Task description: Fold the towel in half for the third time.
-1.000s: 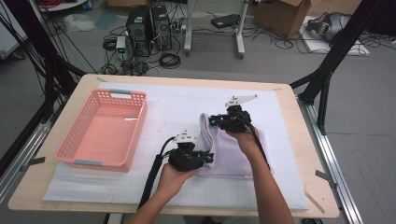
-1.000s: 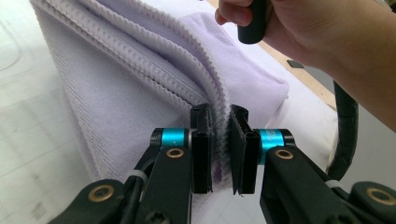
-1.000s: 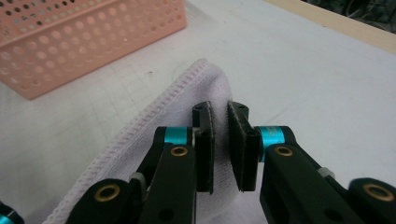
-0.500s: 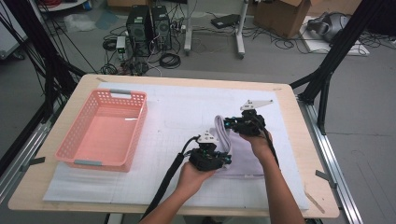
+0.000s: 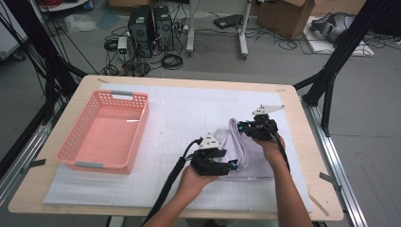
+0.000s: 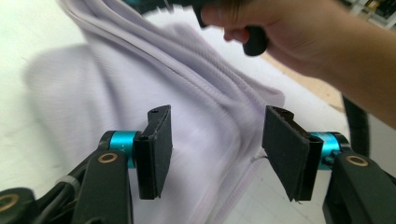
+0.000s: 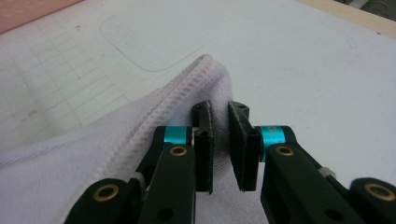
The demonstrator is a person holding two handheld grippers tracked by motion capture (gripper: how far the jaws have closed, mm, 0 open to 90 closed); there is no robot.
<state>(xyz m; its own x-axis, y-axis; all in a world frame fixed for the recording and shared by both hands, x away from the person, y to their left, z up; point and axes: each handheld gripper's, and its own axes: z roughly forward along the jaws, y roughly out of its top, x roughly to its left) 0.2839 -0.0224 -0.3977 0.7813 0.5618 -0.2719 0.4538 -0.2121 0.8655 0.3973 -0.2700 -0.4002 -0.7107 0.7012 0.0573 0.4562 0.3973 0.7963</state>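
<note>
We see table (image 5: 71, 198), white mat (image 5: 189, 109) on top. Pink basket (image 5: 106, 135) well left of lilac cloth (image 5: 250, 156). Cloth lies on mat, far edge lifted. Our right gripper (image 7: 219, 140) clenched on cloth's hemmed fold. Our left gripper (image 6: 215, 149), jaws just opened, released, pads straddling cloth's near edge without pressing.

cloth (image 5: 253, 156): pale lilac, perhaps white | basket (image 5: 75, 149): salmon pink | mat (image 5: 189, 109): white, faint grid | bench (image 5: 90, 82): light wood
</note>
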